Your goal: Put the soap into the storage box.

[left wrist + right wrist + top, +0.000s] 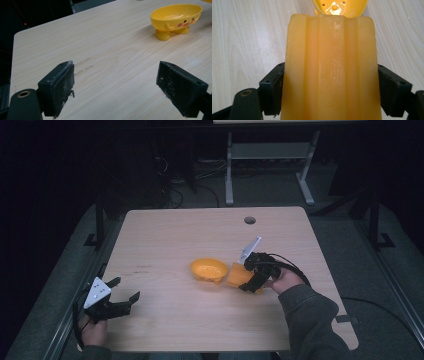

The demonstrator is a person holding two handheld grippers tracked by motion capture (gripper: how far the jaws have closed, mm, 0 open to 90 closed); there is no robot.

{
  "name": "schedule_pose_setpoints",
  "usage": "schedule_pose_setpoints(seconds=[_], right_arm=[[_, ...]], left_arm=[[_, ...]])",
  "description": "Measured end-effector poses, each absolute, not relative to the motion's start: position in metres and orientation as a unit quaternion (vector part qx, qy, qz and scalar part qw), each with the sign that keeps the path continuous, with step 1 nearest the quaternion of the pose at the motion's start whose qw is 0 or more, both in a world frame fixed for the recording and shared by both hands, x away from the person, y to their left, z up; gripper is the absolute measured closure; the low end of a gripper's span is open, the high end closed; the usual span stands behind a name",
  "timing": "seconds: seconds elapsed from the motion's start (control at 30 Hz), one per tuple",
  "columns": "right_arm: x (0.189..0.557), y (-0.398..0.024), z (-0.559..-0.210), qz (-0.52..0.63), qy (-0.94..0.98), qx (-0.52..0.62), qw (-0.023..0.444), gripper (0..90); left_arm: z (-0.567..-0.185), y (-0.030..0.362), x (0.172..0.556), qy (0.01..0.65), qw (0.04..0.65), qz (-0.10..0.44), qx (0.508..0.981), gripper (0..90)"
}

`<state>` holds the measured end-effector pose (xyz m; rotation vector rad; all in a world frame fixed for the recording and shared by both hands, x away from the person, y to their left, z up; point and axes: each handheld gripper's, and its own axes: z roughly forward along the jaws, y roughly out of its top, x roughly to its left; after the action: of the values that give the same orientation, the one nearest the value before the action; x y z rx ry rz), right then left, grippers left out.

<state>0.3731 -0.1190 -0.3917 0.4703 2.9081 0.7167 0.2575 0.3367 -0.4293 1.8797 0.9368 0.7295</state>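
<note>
A yellow duck-faced soap dish (208,270) (176,18) stands on small feet near the table's middle. Just right of it my right gripper (248,281) is shut on an orange ridged soap bar (238,275) (331,70), its black jaws pressed on the bar's two sides. The bar's far end points at the dish (340,6), whose perforated inside shows beyond it. My left gripper (125,289) (116,86) rests low over the table's front left, open, with bare wood between its jaws.
The light wooden table (165,235) has a round cable hole (249,220) near its far edge and faint scuff marks (83,66) ahead of the left gripper. A desk frame (270,160) stands on the dark floor beyond.
</note>
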Motion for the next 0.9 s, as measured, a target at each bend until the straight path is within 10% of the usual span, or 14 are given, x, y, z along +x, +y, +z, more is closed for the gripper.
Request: schedule_pose_setpoints(seconds=[0.9], right_arm=[[0.39,-0.093,-0.381,0.244,0.959,0.133,0.048,20.4]], left_arm=[[-0.429,0.338,0.257,0.378,0.445,0.296,0.756,13.9]])
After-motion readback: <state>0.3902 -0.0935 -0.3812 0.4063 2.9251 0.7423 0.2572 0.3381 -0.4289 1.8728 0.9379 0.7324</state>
